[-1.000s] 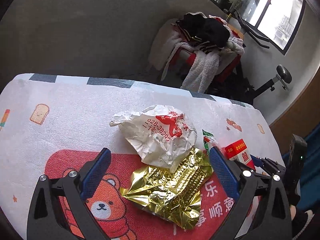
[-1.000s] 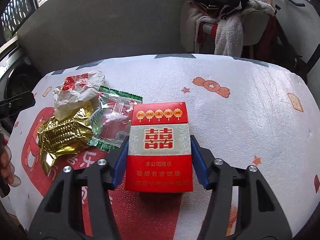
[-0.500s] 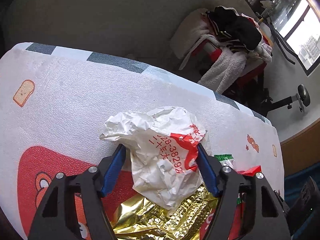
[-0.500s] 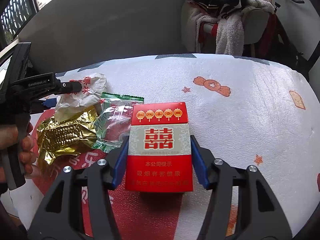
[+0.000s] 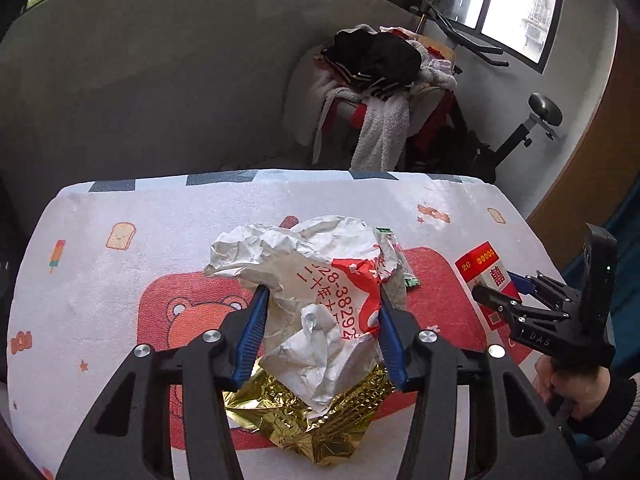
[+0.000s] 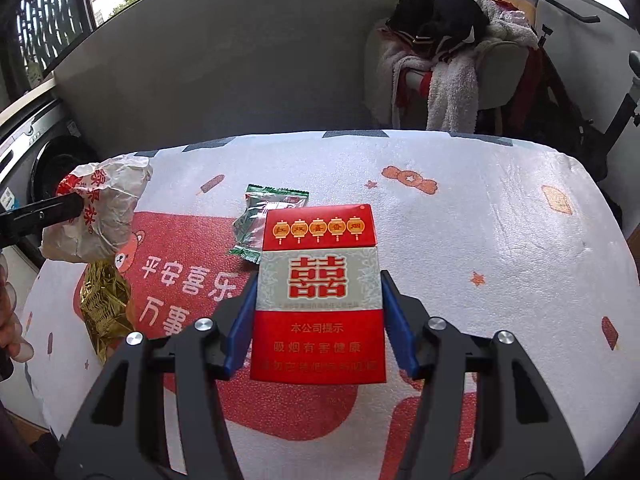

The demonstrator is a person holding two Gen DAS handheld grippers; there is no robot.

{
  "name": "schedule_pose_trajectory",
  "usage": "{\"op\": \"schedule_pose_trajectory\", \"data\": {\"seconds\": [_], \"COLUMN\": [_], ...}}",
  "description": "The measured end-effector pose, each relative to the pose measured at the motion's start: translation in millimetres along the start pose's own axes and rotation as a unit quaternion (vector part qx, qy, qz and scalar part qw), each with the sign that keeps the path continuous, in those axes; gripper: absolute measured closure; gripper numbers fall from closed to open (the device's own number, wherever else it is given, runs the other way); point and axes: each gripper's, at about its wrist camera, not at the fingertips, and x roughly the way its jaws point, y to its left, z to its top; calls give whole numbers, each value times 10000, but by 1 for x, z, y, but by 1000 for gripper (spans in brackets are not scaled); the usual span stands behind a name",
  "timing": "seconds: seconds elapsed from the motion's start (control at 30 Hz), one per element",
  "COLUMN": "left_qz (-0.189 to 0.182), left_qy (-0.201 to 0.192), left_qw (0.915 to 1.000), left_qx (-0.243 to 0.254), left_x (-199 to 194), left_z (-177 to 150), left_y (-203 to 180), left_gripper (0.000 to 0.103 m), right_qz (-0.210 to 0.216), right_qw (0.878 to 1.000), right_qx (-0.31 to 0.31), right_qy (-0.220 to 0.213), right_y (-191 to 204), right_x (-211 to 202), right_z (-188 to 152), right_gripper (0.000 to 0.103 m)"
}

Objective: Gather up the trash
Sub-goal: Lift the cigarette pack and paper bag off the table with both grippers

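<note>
My left gripper (image 5: 320,300) is shut on a crumpled white paper bag with red print (image 5: 316,280) and holds it above the table; the bag also shows in the right wrist view (image 6: 100,212). A crumpled gold foil wrapper (image 5: 312,420) lies on the mat under it. A green candy wrapper (image 6: 264,216) lies further right. My right gripper (image 6: 318,288) is shut on a red and white cigarette pack (image 6: 320,296), lifted off the mat; the pack also shows in the left wrist view (image 5: 486,270).
The table is covered by a white cloth with a red bear mat (image 6: 188,280). Behind it stand a chair piled with clothes (image 5: 380,92) and an exercise bike (image 5: 532,124). A washing machine (image 6: 36,160) stands left of the table.
My left gripper closed on the white paper bag and lifted it off the gold foil. My right gripper raised the cigarette pack off the mat.
</note>
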Motion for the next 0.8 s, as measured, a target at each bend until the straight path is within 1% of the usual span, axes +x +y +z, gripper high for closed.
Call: {"op": "schedule_pose_trajectory", "data": {"seconds": [0.07, 0.1, 0.13, 0.2, 0.27, 0.3, 0.33, 0.4, 0.43, 0.5, 0.57, 0.6, 0.67, 0.8], "left_qz": [-213, -374, -615, -1166, -1625, -1670, -1602, -1430, -1424, -1615, -1955, -2023, -1859, -1503], "left_qy": [15, 17, 24, 70, 63, 69, 65, -22, -46, -42, -147, -205, -258, -267], "left_qw": [9997, 9989, 9967, 9868, 9724, 9691, 9707, 9783, 9798, 9742, 9619, 9590, 9653, 9796], "left_qx": [-122, -292, -536, -1118, -1675, -1815, -1788, -1502, -1403, -1574, -1907, -1975, -1818, -1309], "left_x": [-13, -19, -24, -30, -35, -37, -41, -52, -57, -65, -72, -78, -89, -110], "left_z": [-12, -18, -23, -33, -44, -48, -51, -54, -56, -61, -62, -62, -62, -71], "left_y": [-4, -4, -3, 1, 3, 2, -3, -15, -20, -21, -17, -17, -23, -37], "left_gripper": [53, 53, 53, 53, 53, 53, 53, 53, 53, 53, 53, 53, 52, 52], "right_qz": [64, 112, 150, 217, 261, 271, 266, 291, 303, 314, 309, 310, 331, 381], "right_qw": [10000, 9999, 9998, 9996, 9995, 9995, 9995, 9993, 9992, 9990, 9989, 9987, 9984, 9978], "right_qx": [2, 27, 53, 106, 141, 147, 152, 182, 200, 232, 275, 306, 361, 359], "right_qy": [-32, -57, -77, -115, -120, -115, -124, -153, -171, -210, -236, -249, -291, -416], "right_y": [3, 4, 5, 9, 13, 14, 16, 18, 19, 17, 15, 14, 12, 11], "right_x": [-19, -29, -38, -55, -69, -76, -82, -95, -101, -111, -121, -125, -136, -158], "right_z": [-10, -16, -22, -34, -46, -51, -56, -65, -69, -75, -81, -83, -88, -97], "right_gripper": [45, 45, 45, 45, 45, 45, 45, 45, 45, 45, 45, 45, 45, 45]}}
